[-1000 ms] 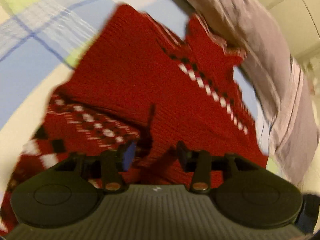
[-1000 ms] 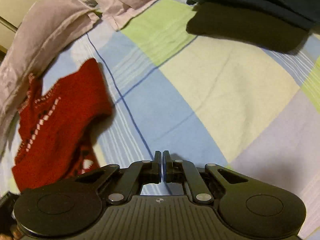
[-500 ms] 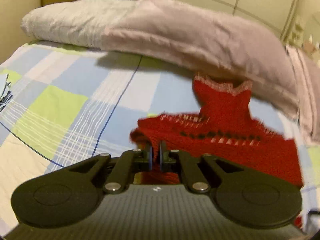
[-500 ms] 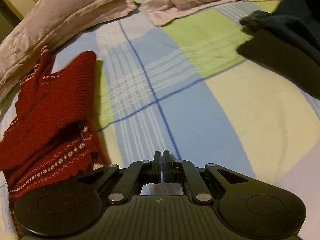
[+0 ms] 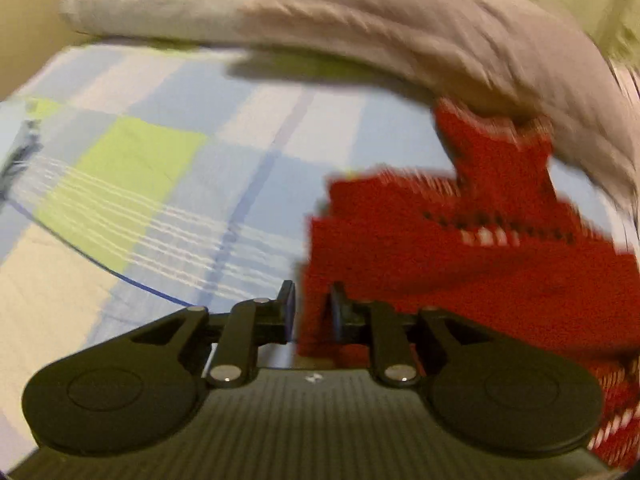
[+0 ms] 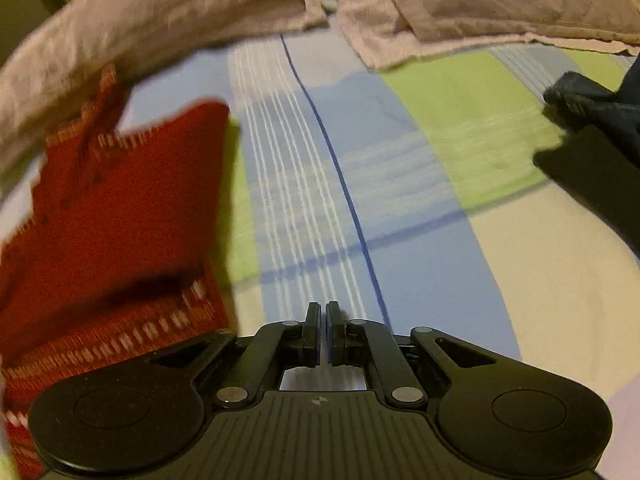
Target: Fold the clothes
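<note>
Red knit, loosely bunched: sweater (image 5: 472, 264) patterned with white and black bands, lying on the checked bedsheet (image 5: 132, 160) of blue, green and cream squares, its upper end tucked against the underside of a long greyish-pink pillow (image 5: 360, 28). In the left wrist view, filling the right half of the frame, one folded layer over another, patterned hem down at the lower right. In the right wrist view, the same sweater (image 6: 116, 216) at the left edge, a pale-trimmed point of it poking up under the pillow (image 6: 152, 12).

Seen from the left wrist only: a small dark scrap of fabric at the far left edge of the sheet, too blurred to name. Seen from the right wrist only: a second pinkish pillow or pillowcase (image 6: 480, 4) lying flat at the top, and a dark navy garment (image 6: 596, 120) at the right edge, well apart from the sweater.

Left gripper (image 5: 312, 308) tilted downward over the sweater's left edge, jaws opening, a narrow gap between them with red knit showing in that gap; pads not visibly pressing on it. Right gripper (image 6: 323, 328) angled steeply down over bare bedsheet (image 6: 400, 200) just right of the sweater, jaws opening though only a thin slit shows, nothing between them.
</note>
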A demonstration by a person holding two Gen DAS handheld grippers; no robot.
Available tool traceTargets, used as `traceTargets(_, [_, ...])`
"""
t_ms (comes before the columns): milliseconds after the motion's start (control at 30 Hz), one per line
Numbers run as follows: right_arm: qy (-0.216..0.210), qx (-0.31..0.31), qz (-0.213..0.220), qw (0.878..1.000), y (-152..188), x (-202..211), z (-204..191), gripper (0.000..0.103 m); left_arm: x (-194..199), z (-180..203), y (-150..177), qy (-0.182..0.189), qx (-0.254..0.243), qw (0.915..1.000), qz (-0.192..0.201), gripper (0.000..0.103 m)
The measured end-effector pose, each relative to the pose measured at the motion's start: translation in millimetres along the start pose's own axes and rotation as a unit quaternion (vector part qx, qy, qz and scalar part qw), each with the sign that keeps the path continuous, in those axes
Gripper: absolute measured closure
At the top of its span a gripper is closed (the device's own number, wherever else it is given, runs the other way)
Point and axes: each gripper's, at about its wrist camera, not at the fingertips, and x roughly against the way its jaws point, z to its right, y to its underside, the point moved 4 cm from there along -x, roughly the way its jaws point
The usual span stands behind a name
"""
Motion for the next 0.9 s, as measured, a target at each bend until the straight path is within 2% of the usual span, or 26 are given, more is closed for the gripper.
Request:
traceTargets(33, [-0.007, 0.000, 0.014, 1.000, -5.9, 2.3, -4.1, 0.041, 5.5, 2.6, -3.4, 0.013, 0.005, 0.9999, 0.009, 0.089])
traceTargets(67, [-0.015, 0.006, 0.035, 0.999, -12.7, 5.9, -10.4, 0.027, 10.9, 5.3, -6.8, 0.026, 0.011, 0.9995, 0.017, 0.089])
traceTargets(200, [-0.059, 0.065, 0.085, 0.992, -33.7, 8.2, -51.8, 0.028, -2.2, 47.1, -5.9, 0.054, -0.098, 0.9937, 0.005, 0.091])
traceTargets(267, [-0.084, 0.094, 0.095, 0.987, -38.9, 2.0, -72.5, 0.034, -24.2, 52.7, -3.5, 0.042, -0.111, 0.9929, -0.007, 0.091])
traceTargets(333, [-0.101, 0.121, 0.082, 0.984, -39.7, -15.0, -89.3, 0.036, -45.9, 43.2, -2.7, 0.037, -0.068, 0.9965, -0.029, 0.090])
traceTargets(367, [-0.095, 0.137, 0.068, 0.984, -38.4, -27.1, -93.5, 0.036, -54.3, 35.2, -1.6, 0.039, -0.038, 0.9977, -0.041, 0.090])
traceTargets(467, [-0.061, 0.150, 0.045, 0.986, -36.7, -47.2, -87.3, 0.037, -44.6, 20.5, -8.3, 0.051, 0.022, 0.9977, -0.039, 0.091])
traceTargets(500, [-0.058, 0.150, 0.048, 0.986, -36.4, -45.0, -84.7, 0.037, -35.4, 15.0, -8.7, 0.050, 0.032, 0.9976, -0.036, 0.091])
traceTargets(567, [-0.064, 0.164, 0.071, 0.982, -32.9, -26.0, -82.3, 0.037, -14.7, 3.7, -8.5, 0.045, 0.045, 0.9975, -0.031, 0.084])
traceTargets(633, [-0.063, 0.224, 0.090, 0.968, -20.8, -7.6, -86.7, 0.037, -2.2, -8.8, -0.3, 0.050, 0.087, 0.9939, -0.047, 0.080])
traceTargets(700, [-0.063, 0.296, 0.097, 0.948, -3.8, 3.1, -95.4, 0.037, 3.3, -22.1, 11.8, 0.072, 0.156, 0.9824, -0.073, 0.077])
traceTargets(767, [-0.052, 0.388, 0.099, 0.915, 20.2, 3.3, -105.3, 0.037, 0.9, -32.2, 22.4, 0.091, 0.225, 0.9662, -0.088, 0.076])
traceTargets(833, [-0.033, 0.470, 0.104, 0.876, 42.0, -3.4, -113.9, 0.039, -6.6, -39.5, 28.8, 0.094, 0.276, 0.9524, -0.089, 0.075])
traceTargets(900, [-0.015, 0.517, 0.109, 0.849, 53.7, -11.6, -118.0, 0.057, -11.7, -42.4, 29.6, 0.096, 0.299, 0.9466, -0.075, 0.075])
